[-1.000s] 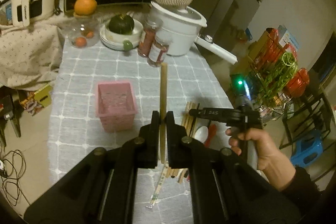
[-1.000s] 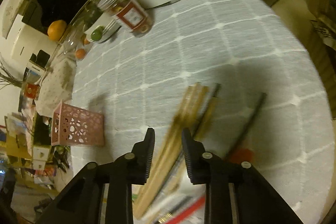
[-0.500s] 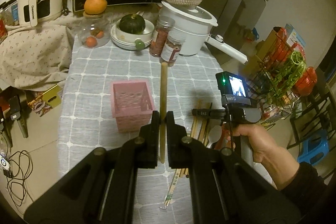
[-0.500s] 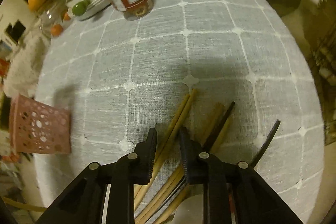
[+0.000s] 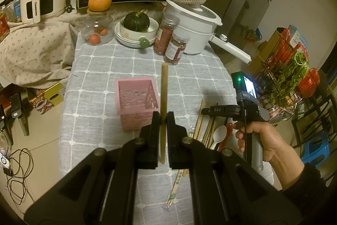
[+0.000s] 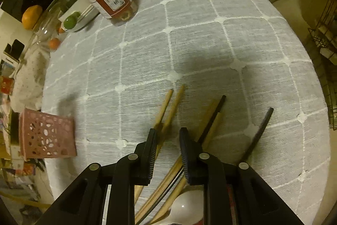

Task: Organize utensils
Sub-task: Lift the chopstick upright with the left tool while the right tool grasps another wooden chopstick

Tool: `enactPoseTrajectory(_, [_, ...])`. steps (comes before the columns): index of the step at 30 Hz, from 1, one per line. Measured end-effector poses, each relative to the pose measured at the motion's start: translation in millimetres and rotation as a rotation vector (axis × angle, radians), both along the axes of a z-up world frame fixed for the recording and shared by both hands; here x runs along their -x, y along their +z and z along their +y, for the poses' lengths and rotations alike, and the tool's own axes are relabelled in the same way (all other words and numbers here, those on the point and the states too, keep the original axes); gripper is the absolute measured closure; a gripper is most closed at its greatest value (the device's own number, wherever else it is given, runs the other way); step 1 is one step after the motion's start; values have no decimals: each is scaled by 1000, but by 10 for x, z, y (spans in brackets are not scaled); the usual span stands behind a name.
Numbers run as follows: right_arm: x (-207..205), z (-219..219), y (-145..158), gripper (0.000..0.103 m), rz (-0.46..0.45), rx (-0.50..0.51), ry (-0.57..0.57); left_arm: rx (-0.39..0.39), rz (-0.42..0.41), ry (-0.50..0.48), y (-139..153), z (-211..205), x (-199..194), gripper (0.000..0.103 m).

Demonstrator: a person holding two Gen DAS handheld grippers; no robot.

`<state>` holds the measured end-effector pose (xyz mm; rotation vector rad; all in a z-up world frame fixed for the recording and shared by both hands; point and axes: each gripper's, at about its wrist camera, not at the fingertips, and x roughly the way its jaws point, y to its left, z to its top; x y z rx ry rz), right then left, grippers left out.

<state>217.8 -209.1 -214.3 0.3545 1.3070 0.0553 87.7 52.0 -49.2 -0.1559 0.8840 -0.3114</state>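
My left gripper [image 5: 162,117] is shut on a wooden chopstick [image 5: 163,94] that points forward, just right of the pink perforated basket [image 5: 135,98]. My right gripper [image 6: 168,134] is open and hovers low over a pile of wooden chopsticks [image 6: 168,108] and black chopsticks [image 6: 258,133] on the grey checked tablecloth. A white spoon [image 6: 186,207] lies under it. The pile [image 5: 203,123] and the spoon [image 5: 220,133] also show in the left wrist view, with the right gripper [image 5: 210,110] above them. The basket [image 6: 45,136] sits far left in the right wrist view.
At the table's back stand a white electric pot [image 5: 193,35], two spice jars [image 5: 175,47], plates with a green squash [image 5: 137,22], and a glass jar [image 5: 95,30] topped by an orange. A wrapped chopstick pair [image 5: 175,187] lies near the front. A wire rack [image 5: 290,77] stands to the right.
The left gripper with its chopstick has moved closer to the basket. The right gripper has moved forward and lower over the chopstick pile, its jaws still open.
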Motion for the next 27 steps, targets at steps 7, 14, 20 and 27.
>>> enactPoseTrajectory(7, [4, 265, 30, 85, -5, 189, 84, -10, 2, 15, -18, -4, -12, 96])
enactPoseTrajectory(14, [19, 92, 16, 91, -69, 83, 15, -33, -9, 16, -74, -58, -41, 96])
enactPoseTrajectory(20, [181, -203, 305, 94, -145, -67, -23, -20, -40, 17, 22, -1, 16, 96])
enactPoseTrajectory(27, [565, -41, 1059, 96, -342, -86, 46, 16, -153, 19, 274, 59, 186, 96])
